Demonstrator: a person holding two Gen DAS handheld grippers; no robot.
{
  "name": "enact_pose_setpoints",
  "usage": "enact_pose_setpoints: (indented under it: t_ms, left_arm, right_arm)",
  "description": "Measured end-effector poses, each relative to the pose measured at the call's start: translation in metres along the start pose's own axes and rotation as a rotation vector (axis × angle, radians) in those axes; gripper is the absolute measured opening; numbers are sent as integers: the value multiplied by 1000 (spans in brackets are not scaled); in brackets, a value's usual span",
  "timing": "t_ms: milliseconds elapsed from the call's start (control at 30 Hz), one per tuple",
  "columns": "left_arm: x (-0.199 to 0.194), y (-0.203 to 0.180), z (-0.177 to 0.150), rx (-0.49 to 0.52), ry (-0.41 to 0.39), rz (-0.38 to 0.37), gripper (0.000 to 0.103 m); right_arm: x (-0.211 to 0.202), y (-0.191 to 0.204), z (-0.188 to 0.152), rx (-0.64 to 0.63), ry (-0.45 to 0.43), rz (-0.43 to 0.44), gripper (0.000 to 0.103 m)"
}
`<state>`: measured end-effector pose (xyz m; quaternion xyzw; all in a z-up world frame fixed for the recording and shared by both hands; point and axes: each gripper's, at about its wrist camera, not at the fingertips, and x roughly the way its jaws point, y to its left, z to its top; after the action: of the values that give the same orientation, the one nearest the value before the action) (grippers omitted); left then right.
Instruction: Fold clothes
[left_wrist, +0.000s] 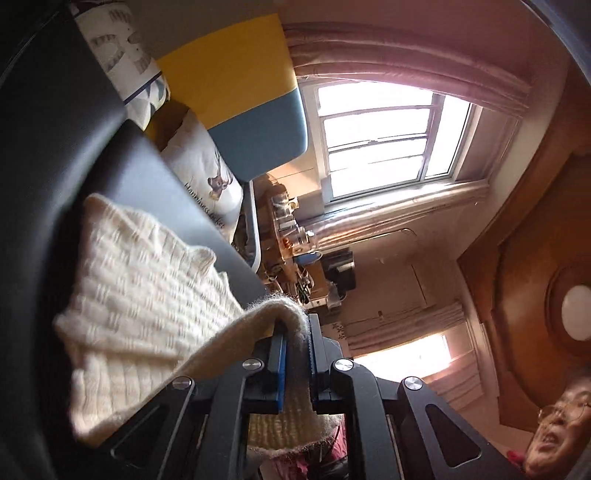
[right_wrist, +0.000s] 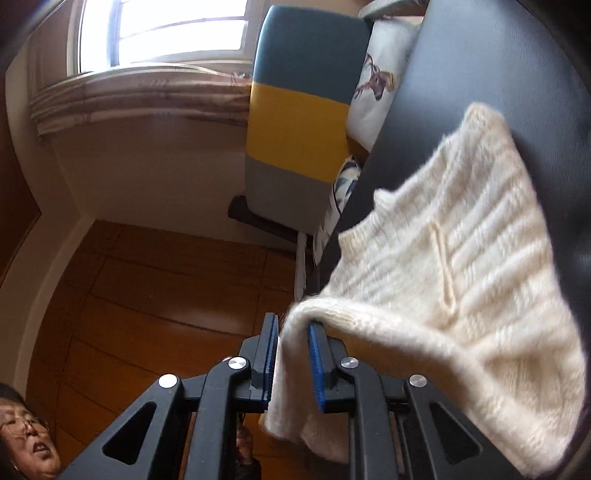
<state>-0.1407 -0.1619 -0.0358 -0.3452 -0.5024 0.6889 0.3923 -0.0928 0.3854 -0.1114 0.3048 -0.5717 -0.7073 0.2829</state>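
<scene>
Room: bedroom with a bright window, pinkish curtains, wooden floor and a colour-blocked yellow, teal and grey upholstered headboard; both wrist views are rolled sideways.
Surface: dark matte flat bench running toward printed white pillows at its far end.
Garment: cream, chunky ribbed-knit sweater, partly lying on the bench, its near edge lifted off.
Left tool: clenched on a thick bunched edge of the sweater, blue pads pressing it from both sides; loose knit hangs below the fingers.
Right tool: grasping another bunch of that near edge, the knit draped over one blue pad and down between the fingers.
Why held so: two pinches on one edge likely keep it taut and level, so it can be carried over the resting part as a fold.
Long axis: appears to run away from the tools along the bench, toward the pillows.
Pointing: a ribbed band with a notch shows at the far side; neckline or hem, I cannot tell.
Blur: the knit is smeared in both views.
</scene>
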Motion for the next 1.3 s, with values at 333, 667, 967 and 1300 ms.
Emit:
enact_pose_setpoints:
  t_ms: [333,667,967,1300]
  left_arm:
    - [60,127,40,-372,-39,217,19]
    - [5,106,40,-222,-110,299,58]
    - [42,68,0,240,162,599,61]
    - [57,59,8,296,211,563,64]
  right_arm:
    - [39,-43,49,109,-78,-206,17]
    - [80,39,73,-423,152,-607,37]
    - [121,11,63,-517,459,-783,38]
    - [118,19,31,-682,451,-928,38]
